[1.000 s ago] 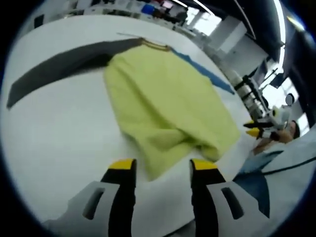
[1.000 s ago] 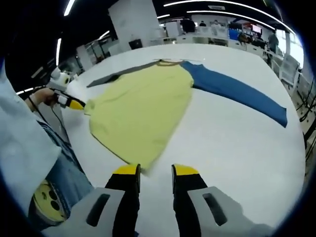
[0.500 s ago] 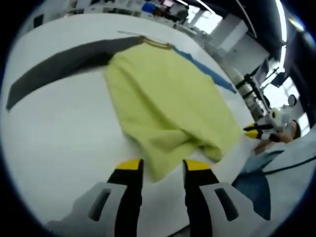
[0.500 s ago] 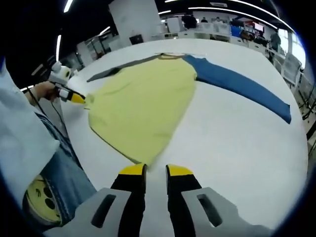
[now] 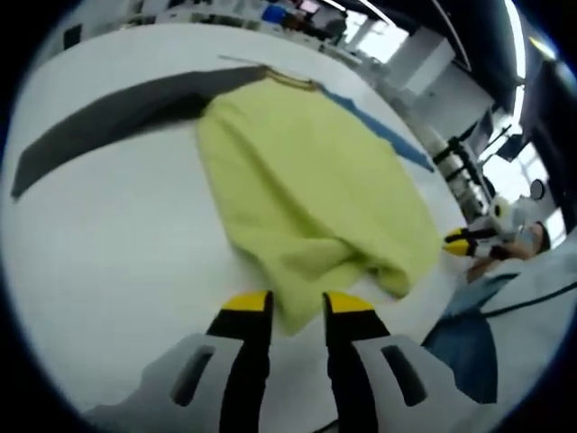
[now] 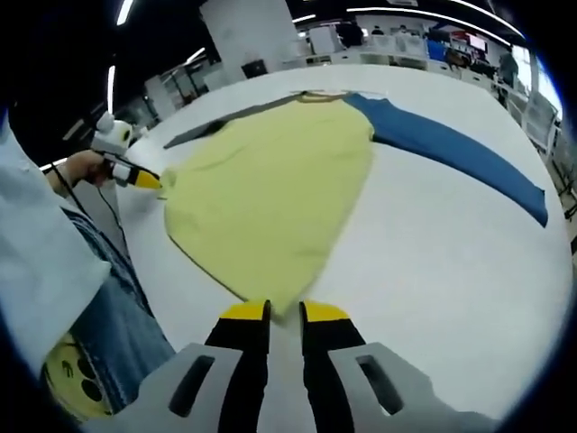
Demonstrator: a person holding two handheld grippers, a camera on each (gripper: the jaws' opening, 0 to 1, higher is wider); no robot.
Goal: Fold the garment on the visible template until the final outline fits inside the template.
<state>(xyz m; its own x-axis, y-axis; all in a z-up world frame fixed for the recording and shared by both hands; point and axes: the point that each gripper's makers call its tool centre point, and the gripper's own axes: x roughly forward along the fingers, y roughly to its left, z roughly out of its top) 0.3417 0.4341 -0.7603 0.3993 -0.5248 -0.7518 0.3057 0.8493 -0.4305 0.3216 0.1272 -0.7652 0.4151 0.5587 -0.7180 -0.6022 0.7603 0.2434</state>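
Left gripper [image 5: 296, 305] and right gripper [image 6: 274, 312] on yellow shirt [image 6: 270, 194] hem corners; white table [image 6: 433, 244]

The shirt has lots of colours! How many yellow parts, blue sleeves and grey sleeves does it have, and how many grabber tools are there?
Yellow body of the shirt: 1
Blue sleeve: 1
Grey sleeve: 1
Grabber tools: 2, the left gripper and the right gripper, each at the shirt's bottom edge
Total: 5
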